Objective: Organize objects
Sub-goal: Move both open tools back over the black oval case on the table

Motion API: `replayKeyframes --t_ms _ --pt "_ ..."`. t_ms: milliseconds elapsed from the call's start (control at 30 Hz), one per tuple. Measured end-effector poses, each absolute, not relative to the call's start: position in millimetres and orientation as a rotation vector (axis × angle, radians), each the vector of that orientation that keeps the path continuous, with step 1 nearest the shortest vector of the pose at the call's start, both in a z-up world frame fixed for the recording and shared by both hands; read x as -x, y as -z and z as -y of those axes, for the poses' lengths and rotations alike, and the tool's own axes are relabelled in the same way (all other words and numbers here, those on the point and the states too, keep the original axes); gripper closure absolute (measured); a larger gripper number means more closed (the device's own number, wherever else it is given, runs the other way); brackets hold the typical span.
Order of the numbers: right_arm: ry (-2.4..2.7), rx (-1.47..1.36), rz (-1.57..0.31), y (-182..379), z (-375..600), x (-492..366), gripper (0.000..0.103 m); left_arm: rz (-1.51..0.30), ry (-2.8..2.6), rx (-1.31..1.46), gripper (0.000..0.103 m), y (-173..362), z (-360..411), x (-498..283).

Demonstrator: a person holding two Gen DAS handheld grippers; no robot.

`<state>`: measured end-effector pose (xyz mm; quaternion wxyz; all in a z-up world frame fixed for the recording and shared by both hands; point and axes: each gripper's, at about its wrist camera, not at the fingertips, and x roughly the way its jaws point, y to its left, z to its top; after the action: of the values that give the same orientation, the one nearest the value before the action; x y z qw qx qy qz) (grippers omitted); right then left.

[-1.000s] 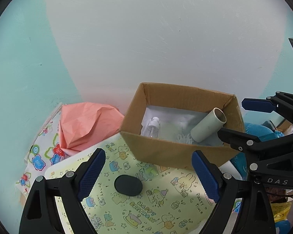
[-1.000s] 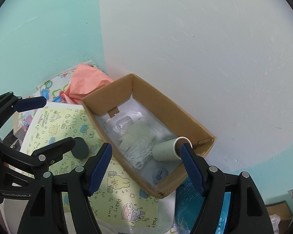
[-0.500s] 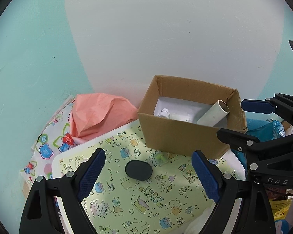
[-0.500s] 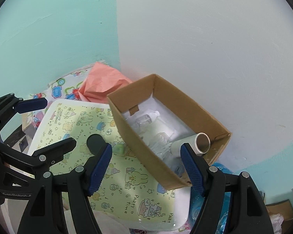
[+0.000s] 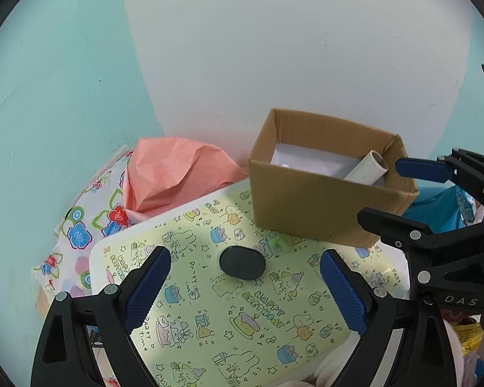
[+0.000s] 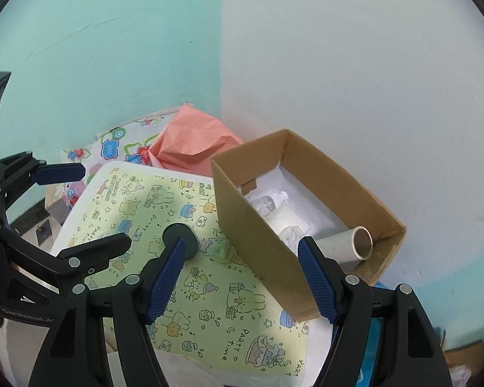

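A brown cardboard box (image 5: 309,203) (image 6: 251,225) stands at the back of a small table with a yellow party-print top (image 5: 242,306) (image 6: 209,306). In it lie a white cardboard tube (image 5: 368,169) (image 6: 345,245) and a clear small bottle (image 6: 269,200). A black oval lid (image 5: 242,262) (image 6: 180,240) and a small green piece (image 5: 277,243) (image 6: 221,251) lie on the table in front of the box. My left gripper (image 5: 245,287) is open and empty above the lid. My right gripper (image 6: 242,283) is open and empty beside the box's near wall.
Crumpled pink paper (image 5: 174,174) (image 6: 193,145) and a flowered cloth (image 5: 90,222) lie behind the table's left side against the teal and white wall. A blue bag (image 5: 442,206) sits right of the box.
Both grippers have drawn back and lower from the box. The box now looks farther and more of the table top shows. Both stay open.
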<state>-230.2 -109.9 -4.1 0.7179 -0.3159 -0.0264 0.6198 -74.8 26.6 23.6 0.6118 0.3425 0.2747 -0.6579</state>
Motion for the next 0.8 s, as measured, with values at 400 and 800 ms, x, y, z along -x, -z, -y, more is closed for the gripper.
replayKeyframes --t_ms 400,800 --pt "-1.451 0.765 0.167 26.0 88.6 246.2 0.028 -0.643 1.532 -0.828 0.008 3.6 -28.5 55.3" --pt "-1.53 0.747 0.152 44.1 66.0 242.2 0.028 -0.629 1.633 -0.861 0.005 25.2 -20.0 50.6"
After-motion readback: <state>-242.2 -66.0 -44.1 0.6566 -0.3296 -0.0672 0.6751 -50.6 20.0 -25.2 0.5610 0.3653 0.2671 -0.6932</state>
